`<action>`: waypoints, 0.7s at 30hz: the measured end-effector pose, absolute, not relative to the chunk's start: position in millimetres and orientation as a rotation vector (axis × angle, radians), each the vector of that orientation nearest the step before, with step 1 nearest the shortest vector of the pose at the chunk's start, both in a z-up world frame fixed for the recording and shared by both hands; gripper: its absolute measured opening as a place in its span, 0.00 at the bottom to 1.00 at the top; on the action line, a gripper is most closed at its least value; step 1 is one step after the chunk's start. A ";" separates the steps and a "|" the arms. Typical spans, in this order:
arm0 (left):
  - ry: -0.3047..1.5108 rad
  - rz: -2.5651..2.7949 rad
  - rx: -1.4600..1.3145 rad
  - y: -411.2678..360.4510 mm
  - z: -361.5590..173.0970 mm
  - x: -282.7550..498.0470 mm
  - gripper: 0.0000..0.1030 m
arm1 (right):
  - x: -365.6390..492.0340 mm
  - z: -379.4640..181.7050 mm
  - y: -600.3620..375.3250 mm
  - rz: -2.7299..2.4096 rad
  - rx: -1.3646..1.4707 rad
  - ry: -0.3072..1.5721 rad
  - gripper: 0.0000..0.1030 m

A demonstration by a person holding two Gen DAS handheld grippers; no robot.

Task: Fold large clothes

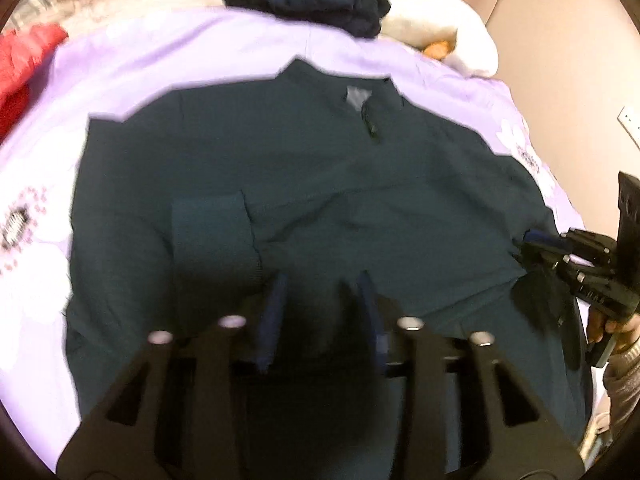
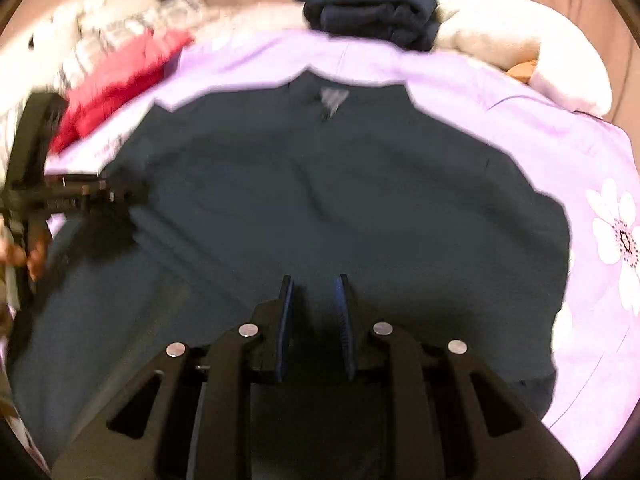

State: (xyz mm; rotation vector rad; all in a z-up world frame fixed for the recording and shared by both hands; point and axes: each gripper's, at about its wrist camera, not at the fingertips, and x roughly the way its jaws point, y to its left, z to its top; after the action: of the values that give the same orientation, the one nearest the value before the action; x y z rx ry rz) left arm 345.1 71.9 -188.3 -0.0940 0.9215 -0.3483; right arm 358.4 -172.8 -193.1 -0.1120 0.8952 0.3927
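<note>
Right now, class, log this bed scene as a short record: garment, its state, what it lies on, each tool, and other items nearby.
garment: dark green top with a zip collar
state: spread flat, collar away from the cameras; one sleeve cuff folded in over the body
surface: lilac flowered bedcover
left tool: open, nothing between its pads, above the lower body
right tool: open, narrow gap, nothing gripped
nearby: folded navy clothes, red garment, white pillow
</note>
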 end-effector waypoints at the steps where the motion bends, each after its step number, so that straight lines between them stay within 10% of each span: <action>1: 0.906 -0.316 -0.091 73.4 -186.3 346.5 0.67 | 362.7 -187.1 -177.9 0.370 -0.093 0.871 0.24; 21: 1.009 -0.311 -0.050 18.9 -194.4 384.2 0.72 | 436.1 -204.8 -206.2 0.190 0.018 0.950 0.35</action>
State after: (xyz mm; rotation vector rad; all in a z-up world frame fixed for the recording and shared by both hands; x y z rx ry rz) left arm 384.2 18.9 -194.4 -0.0500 1.0092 -0.3110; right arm 436.1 -206.2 -204.8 0.0175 0.9501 0.1898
